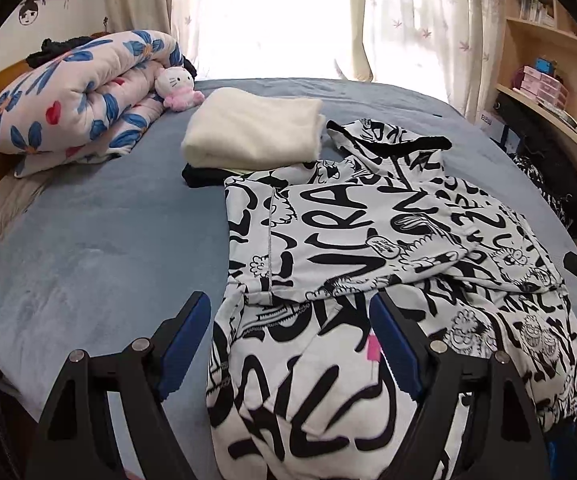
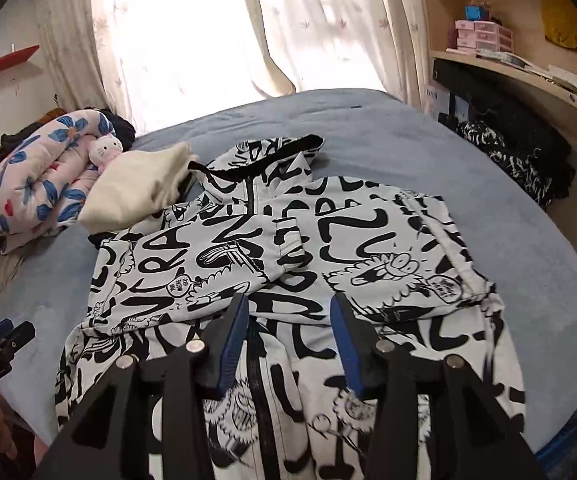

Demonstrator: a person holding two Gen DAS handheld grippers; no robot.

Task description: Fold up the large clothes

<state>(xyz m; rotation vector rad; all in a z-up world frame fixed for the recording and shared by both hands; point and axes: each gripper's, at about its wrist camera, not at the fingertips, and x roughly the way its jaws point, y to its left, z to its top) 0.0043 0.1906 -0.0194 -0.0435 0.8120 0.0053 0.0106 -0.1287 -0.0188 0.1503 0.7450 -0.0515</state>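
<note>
Blue bed (image 1: pixel 88 248), curtained window (image 1: pixel 272 16) at 12 o'clock, shelves (image 2: pixel 500 60) at 2 o'clock, black-and-white hoodie (image 2: pixel 288 240) with sleeves folded in, both grippers (image 1: pixel 290 344) (image 2: pixel 288 336) open, empty.

One black-and-white printed hoodie (image 1: pixel 352 248), one folded cream garment (image 1: pixel 252 128), one rolled floral quilt (image 1: pixel 76 96), one pink plush cat (image 1: pixel 176 84), two grippers, all on one blue bed (image 1: pixel 88 260).

Daylight pours through the curtains (image 1: pixel 248 20) beyond the bed's (image 1: pixel 88 260) far edge, blown out white; fisheye bends the dark corners, everything else stays sharp.
</note>
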